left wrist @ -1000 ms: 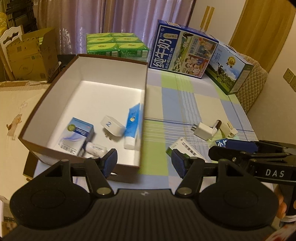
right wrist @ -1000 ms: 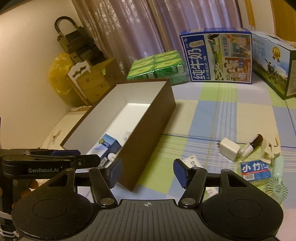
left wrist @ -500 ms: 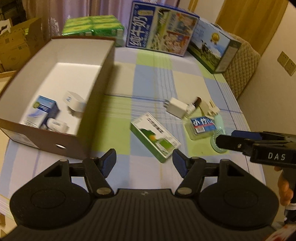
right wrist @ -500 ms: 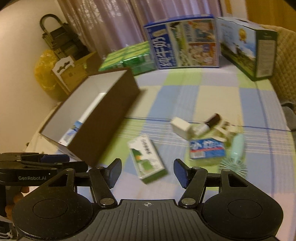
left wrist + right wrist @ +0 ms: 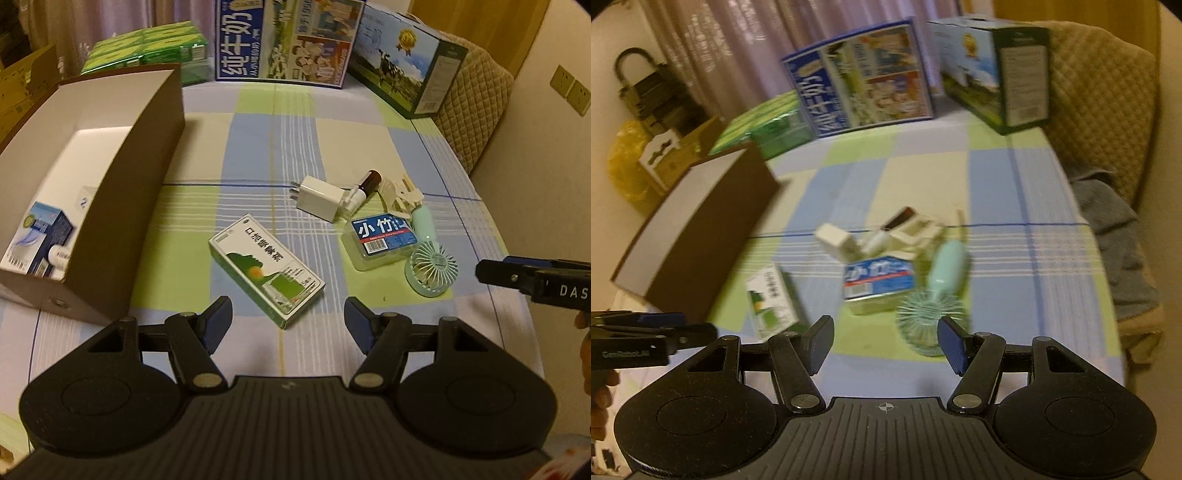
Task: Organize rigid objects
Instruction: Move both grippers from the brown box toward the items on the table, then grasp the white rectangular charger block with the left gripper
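Observation:
A brown box [image 5: 147,177] with a white inside stands at the left and holds a blue carton [image 5: 37,236] and other small items. On the checked cloth lie a green and white medicine box [image 5: 266,275], a white charger [image 5: 319,197], a small brown bottle [image 5: 364,188], a clear case with a blue label [image 5: 382,240] and a mint hand fan [image 5: 430,266]. My left gripper [image 5: 288,323] is open and empty just short of the green box. My right gripper [image 5: 884,343] is open and empty just short of the fan [image 5: 931,321].
Two large milk cartons [image 5: 284,40] [image 5: 406,66] and green packs [image 5: 147,51] stand along the far edge. A padded chair back [image 5: 476,110] is at the right. A white clip-like piece [image 5: 400,194] lies beside the bottle.
Both grippers have swung right, away from the brown box and towards the loose items on the cloth. Both stay open and empty.

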The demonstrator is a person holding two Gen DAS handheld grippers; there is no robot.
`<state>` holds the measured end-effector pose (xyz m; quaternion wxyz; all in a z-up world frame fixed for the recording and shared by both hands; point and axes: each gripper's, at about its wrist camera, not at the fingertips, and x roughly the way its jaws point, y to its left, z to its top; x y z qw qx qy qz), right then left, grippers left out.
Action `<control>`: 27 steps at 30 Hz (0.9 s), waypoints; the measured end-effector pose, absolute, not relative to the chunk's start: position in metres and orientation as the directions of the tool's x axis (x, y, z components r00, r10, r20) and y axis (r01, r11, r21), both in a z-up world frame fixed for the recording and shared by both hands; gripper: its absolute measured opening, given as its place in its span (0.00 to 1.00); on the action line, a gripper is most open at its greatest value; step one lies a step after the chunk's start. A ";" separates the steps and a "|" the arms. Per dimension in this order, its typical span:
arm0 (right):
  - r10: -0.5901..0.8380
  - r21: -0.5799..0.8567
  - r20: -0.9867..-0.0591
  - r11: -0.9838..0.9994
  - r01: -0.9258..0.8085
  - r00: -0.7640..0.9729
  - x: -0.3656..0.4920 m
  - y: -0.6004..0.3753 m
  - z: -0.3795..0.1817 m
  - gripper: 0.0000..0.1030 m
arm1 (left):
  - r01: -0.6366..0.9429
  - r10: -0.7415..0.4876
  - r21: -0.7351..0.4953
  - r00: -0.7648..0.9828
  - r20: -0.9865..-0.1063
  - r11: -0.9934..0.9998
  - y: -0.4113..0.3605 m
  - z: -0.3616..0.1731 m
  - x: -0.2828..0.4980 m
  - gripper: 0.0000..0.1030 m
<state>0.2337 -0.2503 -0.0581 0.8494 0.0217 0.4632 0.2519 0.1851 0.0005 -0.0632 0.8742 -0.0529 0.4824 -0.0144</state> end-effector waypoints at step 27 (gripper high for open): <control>0.292 0.146 -0.879 0.918 -0.369 0.377 0.288 -0.216 -0.143 0.59 | 0.145 -0.091 -0.021 0.494 -0.865 0.989 -0.022 -0.100 0.259 0.62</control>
